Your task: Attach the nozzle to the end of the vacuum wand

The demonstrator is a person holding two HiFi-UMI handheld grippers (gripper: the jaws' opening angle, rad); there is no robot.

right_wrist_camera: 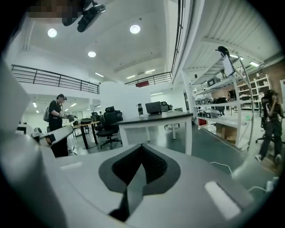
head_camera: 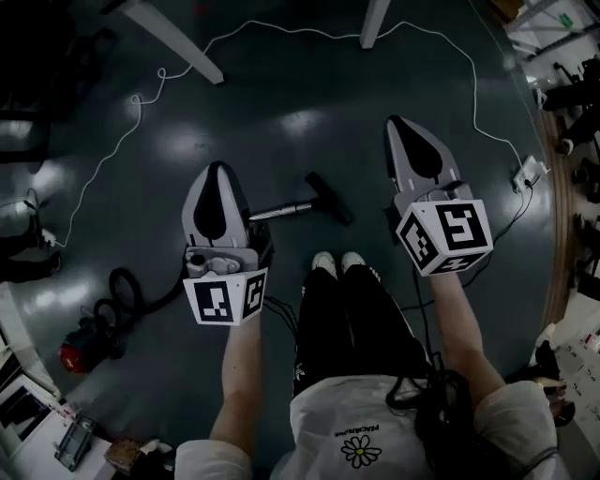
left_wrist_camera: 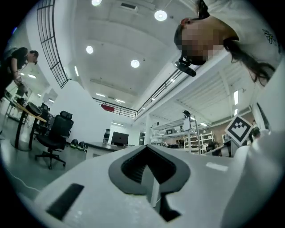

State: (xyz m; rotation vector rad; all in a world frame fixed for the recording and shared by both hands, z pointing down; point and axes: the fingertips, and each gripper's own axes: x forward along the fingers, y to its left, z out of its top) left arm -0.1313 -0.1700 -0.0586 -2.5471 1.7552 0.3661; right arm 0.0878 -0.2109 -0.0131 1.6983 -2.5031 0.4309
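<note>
In the head view a metal vacuum wand (head_camera: 279,212) lies on the dark floor, with a black T-shaped nozzle (head_camera: 329,198) at its right end. Its left part is hidden behind my left gripper (head_camera: 217,170). That gripper is held above the floor, shut and empty. My right gripper (head_camera: 397,123) hovers further right and higher in the picture, also shut with nothing in it. Both gripper views look up into the hall, past the closed left gripper (left_wrist_camera: 145,148) and right gripper (right_wrist_camera: 142,146); neither shows the wand or nozzle.
A red vacuum body (head_camera: 79,349) with a black hose (head_camera: 129,289) sits at lower left. A white cable (head_camera: 281,23) loops across the floor to a plug (head_camera: 529,172). Table legs (head_camera: 178,39) stand at the top. The person's shoes (head_camera: 338,263) are just below the nozzle.
</note>
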